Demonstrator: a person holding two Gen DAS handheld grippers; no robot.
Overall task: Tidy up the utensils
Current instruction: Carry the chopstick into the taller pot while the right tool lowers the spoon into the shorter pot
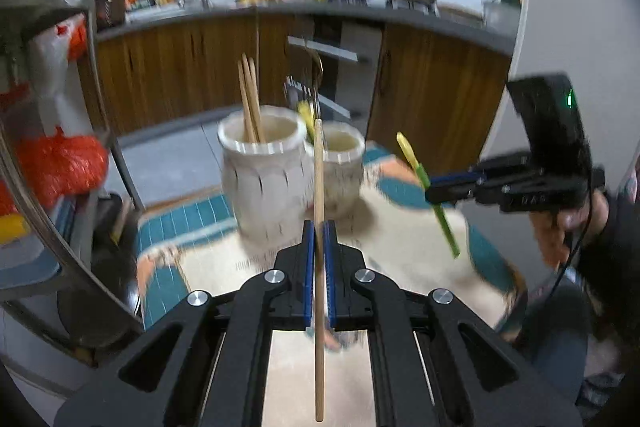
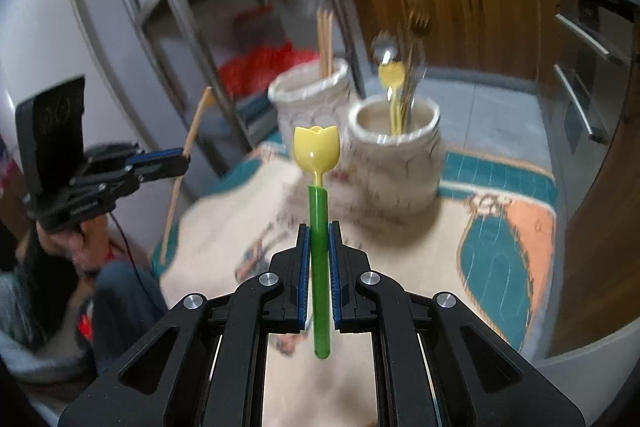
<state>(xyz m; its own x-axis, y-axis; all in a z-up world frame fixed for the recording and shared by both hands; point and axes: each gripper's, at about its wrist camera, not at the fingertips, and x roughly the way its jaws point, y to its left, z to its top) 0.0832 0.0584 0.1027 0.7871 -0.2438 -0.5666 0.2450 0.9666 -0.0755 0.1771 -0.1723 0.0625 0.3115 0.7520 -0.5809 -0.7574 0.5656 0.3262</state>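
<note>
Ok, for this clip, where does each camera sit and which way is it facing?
Left wrist: rides on the left tongs, looking down their length, shut on a wooden chopstick, toward two white jars; the right tongs and a hand show at right.
Right wrist: rides on the right tongs, shut on a tulip-shaped spoon, facing the same jars; the left tongs and a hand show at left.
Shared: both jars, the patterned mat, the kitchen cabinets.
</note>
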